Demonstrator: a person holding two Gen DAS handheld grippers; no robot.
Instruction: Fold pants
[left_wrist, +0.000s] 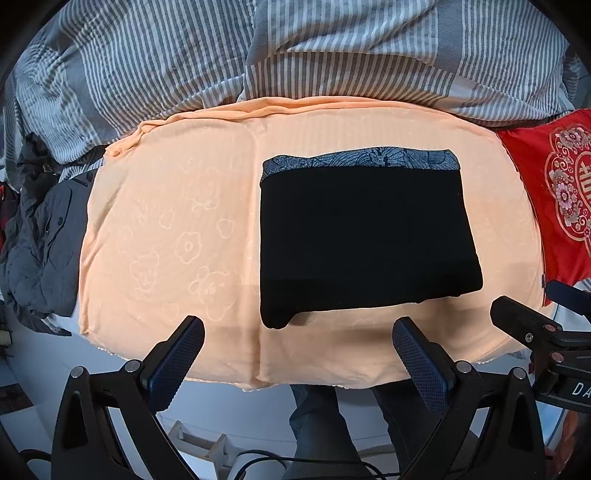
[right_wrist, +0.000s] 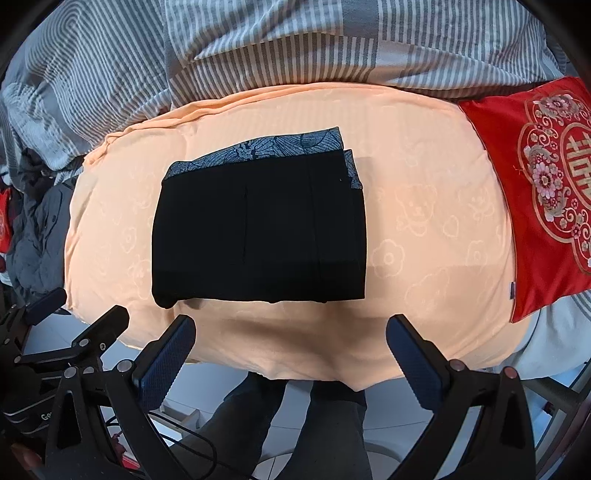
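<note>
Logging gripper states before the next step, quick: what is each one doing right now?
Left gripper: open, holding nothing, short of the folded pants.
Right gripper: open, holding nothing.

Both wrist views look forward and down from my bed's near edge, close in. Left view sits leftward, right view rightward. They share the peach sheet (left_wrist: 166, 221), folded black pants (left_wrist: 362, 236) and red cushion (right_wrist: 546, 192).

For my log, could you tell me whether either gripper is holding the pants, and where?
Nothing is held: left gripper and right gripper are open, short of the folded pants.
</note>
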